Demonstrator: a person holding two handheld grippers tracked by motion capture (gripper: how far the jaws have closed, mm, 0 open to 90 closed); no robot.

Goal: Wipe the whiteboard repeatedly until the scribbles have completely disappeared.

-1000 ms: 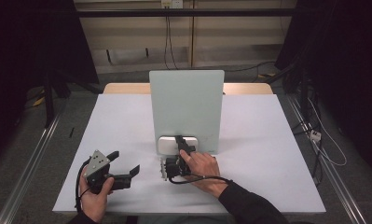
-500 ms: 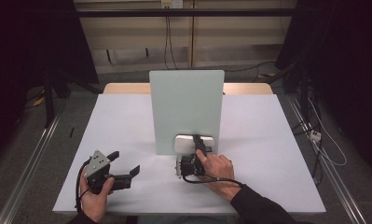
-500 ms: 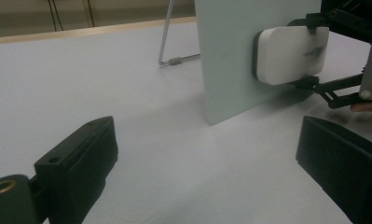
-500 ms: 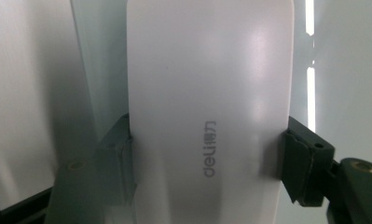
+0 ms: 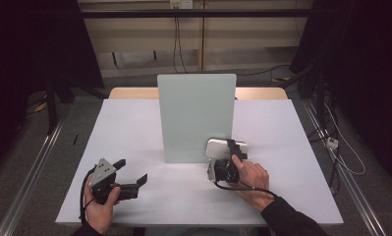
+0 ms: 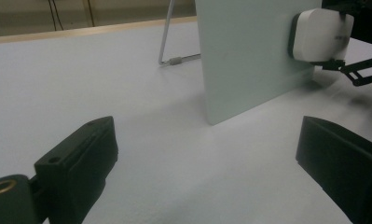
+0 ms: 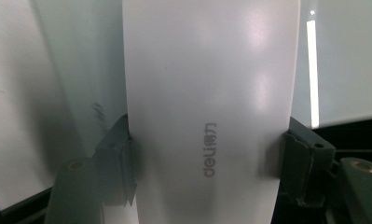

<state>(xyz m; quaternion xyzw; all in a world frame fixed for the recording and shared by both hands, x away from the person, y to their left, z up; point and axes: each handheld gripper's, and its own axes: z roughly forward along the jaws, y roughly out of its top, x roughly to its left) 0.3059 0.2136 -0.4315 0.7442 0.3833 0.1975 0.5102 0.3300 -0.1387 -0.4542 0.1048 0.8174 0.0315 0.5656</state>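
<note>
A pale green board (image 5: pixel 196 118) stands upright in the middle of the white table (image 5: pixel 129 128). A white block eraser (image 5: pixel 218 147) with grey lettering is pressed against the board's lower right corner. My right gripper (image 5: pixel 227 149) is shut on it, and the black pads (image 7: pixel 116 149) clamp its two long sides (image 7: pixel 211 93). The left gripper view has the eraser (image 6: pixel 319 35) flat on the board's face (image 6: pixel 253 56). My left gripper (image 5: pixel 130 171) rests at the table's front left, open, with nothing between its jaws (image 6: pixel 207 172).
A thin wire stand (image 6: pixel 167 37) props the board from behind. A wooden tabletop edge (image 5: pixel 129 93) runs behind the white sheet. Cables (image 5: pixel 331 142) lie on the floor to the right and metal rails (image 5: pixel 31 162) to the left.
My right gripper has slid the eraser to the right along the board's lower part, from near its middle to its right corner. The left gripper has stayed put.
</note>
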